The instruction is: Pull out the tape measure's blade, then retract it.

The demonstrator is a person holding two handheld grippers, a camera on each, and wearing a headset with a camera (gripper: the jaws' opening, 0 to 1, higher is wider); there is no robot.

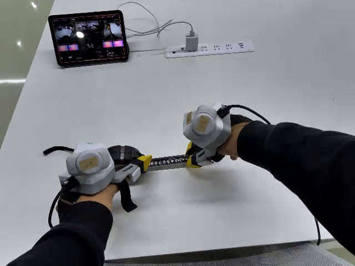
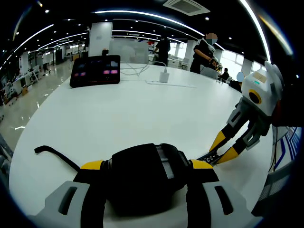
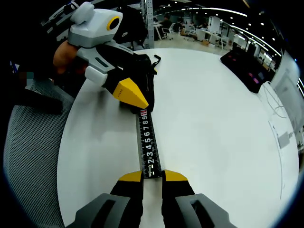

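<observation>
Left gripper (image 2: 147, 165) clamps the tape measure (image 2: 142, 185); right gripper (image 3: 153, 176) pinches blade (image 3: 147, 142), apparently numbered 2–9.

Head view: above, looking down at tabletop (image 1: 166, 83). Gripper views: low, close, facing each other along shared blade (image 3: 148, 142).
</observation>
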